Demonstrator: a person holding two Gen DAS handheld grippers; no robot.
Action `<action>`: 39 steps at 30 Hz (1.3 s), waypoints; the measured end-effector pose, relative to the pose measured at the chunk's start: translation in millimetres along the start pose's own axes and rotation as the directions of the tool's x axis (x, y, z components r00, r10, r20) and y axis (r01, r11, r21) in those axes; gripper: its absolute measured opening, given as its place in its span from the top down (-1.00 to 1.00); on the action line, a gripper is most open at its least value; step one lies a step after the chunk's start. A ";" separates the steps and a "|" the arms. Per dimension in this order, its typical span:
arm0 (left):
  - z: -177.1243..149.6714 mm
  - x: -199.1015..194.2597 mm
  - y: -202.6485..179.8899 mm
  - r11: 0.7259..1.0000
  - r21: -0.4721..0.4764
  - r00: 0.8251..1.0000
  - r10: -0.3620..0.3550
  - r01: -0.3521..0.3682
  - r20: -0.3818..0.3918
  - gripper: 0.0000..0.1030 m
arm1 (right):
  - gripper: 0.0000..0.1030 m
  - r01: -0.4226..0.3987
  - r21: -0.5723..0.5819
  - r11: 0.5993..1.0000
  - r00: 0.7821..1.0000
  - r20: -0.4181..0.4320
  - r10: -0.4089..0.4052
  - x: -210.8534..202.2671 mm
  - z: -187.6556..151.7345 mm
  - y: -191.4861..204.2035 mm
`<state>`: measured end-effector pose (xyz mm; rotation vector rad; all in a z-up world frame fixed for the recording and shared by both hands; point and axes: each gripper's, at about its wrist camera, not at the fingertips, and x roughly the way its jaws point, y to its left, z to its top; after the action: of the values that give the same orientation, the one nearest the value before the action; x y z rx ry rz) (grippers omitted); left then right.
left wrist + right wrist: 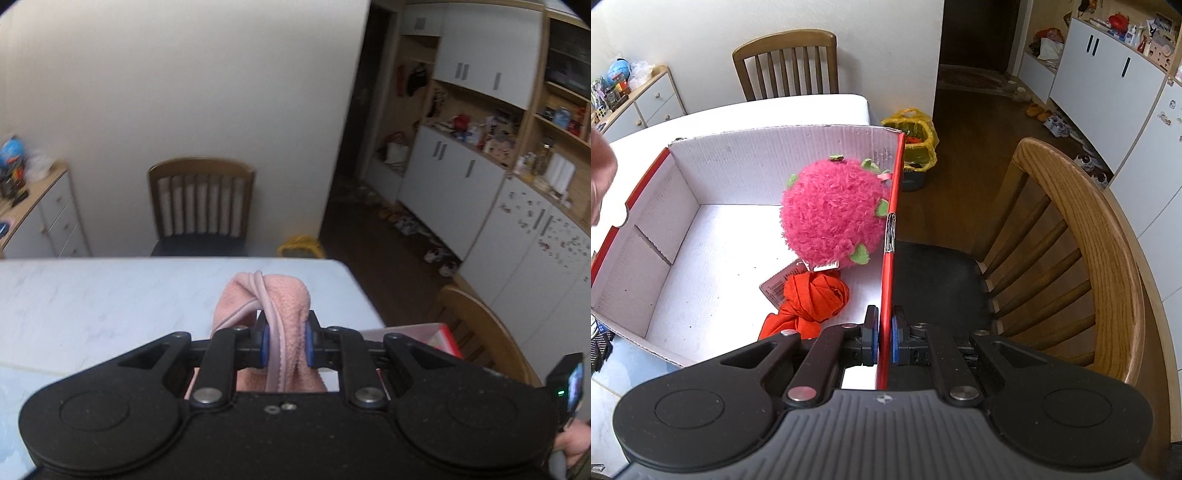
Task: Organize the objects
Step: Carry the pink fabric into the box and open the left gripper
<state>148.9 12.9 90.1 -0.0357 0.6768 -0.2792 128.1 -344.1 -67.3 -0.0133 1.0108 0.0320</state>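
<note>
Pinching fuzzy pink cloth, L tongs; R tongs clamp thin cardboard box wall.

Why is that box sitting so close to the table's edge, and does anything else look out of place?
The cardboard box sits at the table's corner, its red side wall right beside the chair; the right gripper clamps that wall. Inside lie a pink plush ball and an orange cloth. Nothing looks spilled or damaged.

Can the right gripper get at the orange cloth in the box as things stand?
Probably not yet: the right gripper is shut on the box wall. The orange cloth lies uncovered just inside, so letting go should free the way.
</note>
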 end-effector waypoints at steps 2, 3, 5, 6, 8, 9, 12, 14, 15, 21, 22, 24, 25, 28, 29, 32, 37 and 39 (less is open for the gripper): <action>2.8 1.6 -12.2 1.000 0.014 1.000 -0.027 0.027 0.006 0.72 | 0.88 -0.002 0.000 1.000 1.000 0.000 0.002 -0.3 0.0 -0.3; 3.5 3.6 -19.3 0.999 0.023 0.999 -0.045 0.045 0.007 0.72 | 0.88 -0.002 0.000 1.000 1.000 0.001 0.002 -0.4 -0.1 -0.4; 4.5 11.2 -33.8 0.996 0.043 0.997 -0.075 0.075 0.000 0.72 | 0.88 -0.002 0.000 1.000 1.000 0.001 0.002 -0.3 0.0 -0.4; 4.0 15.3 -41.1 0.994 0.054 0.996 -0.091 0.091 -0.005 0.72 | 0.88 -0.003 -0.001 1.000 1.000 0.001 0.003 -0.3 0.1 -0.3; 3.4 25.9 -54.7 0.990 0.072 0.993 -0.120 0.121 -0.021 0.72 | 0.88 -0.005 -0.001 1.000 1.000 0.002 0.005 -0.3 0.3 -0.6; 3.1 32.5 -60.6 0.988 0.083 0.991 -0.131 0.133 -0.030 0.72 | 0.88 -0.006 0.000 1.000 1.000 0.002 0.006 -0.3 0.3 -0.8; -2.2 49.4 -81.0 0.979 0.119 0.985 -0.161 0.167 -0.061 0.72 | 0.88 -0.008 0.000 1.000 1.000 0.003 0.008 -0.1 0.4 -0.7; -7.3 59.8 -92.3 0.974 0.135 0.982 -0.171 0.181 -0.086 0.72 | 0.88 -0.010 0.001 1.000 1.000 0.003 0.010 -0.2 0.1 -0.8; -10.5 65.0 -97.1 0.972 0.139 0.979 -0.175 0.188 -0.099 0.72 | 0.88 -0.010 0.001 1.000 1.000 0.003 0.010 -0.1 0.0 -0.7; -24.7 96.6 -120.3 0.963 0.187 0.974 -0.166 0.194 -0.155 0.72 | 0.88 -0.015 0.006 1.000 1.000 0.003 0.015 0.7 0.4 -0.7; -27.8 100.6 -123.9 0.961 0.201 0.975 -0.158 0.189 -0.159 0.72 | 0.88 -0.016 0.007 1.000 1.000 0.003 0.016 1.1 0.5 -0.6; -34.3 109.3 -127.6 0.958 0.222 0.975 -0.146 0.182 -0.168 0.72 | 0.88 -0.017 0.007 1.000 1.000 0.003 0.017 1.4 0.6 -0.4; -37.6 114.8 -129.8 0.957 0.235 0.976 -0.133 0.172 -0.171 0.71 | 0.88 -0.016 0.008 1.000 1.000 0.003 0.016 1.3 0.6 -0.6; -46.6 132.2 -130.3 0.955 0.257 0.976 -0.096 0.146 -0.196 0.72 | 0.88 -0.017 0.008 1.000 1.000 0.003 0.017 1.6 0.3 -1.2; -48.7 137.1 -130.7 0.955 0.261 0.975 -0.093 0.145 -0.200 0.72 | 0.88 -0.017 0.008 1.000 1.000 0.003 0.017 1.6 0.3 -1.2; -53.9 150.1 -129.2 0.953 0.267 0.975 -0.090 0.144 -0.204 0.72 | 0.88 -0.020 0.009 1.000 1.000 0.003 0.020 1.9 0.4 -0.8; -60.1 168.0 -131.5 0.951 0.255 0.968 -0.120 0.176 -0.220 0.72 | 0.87 -0.023 0.009 1.000 1.000 0.003 0.023 2.5 0.7 -0.8; -64.0 174.8 -132.4 0.951 0.245 0.963 -0.128 0.187 -0.238 0.72 | 0.87 -0.024 0.009 1.000 1.000 0.003 0.024 2.6 0.5 -1.4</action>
<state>206.9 -157.4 -50.7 0.2016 0.8528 -0.5339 129.9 -345.4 -69.3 0.0069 1.0083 0.0500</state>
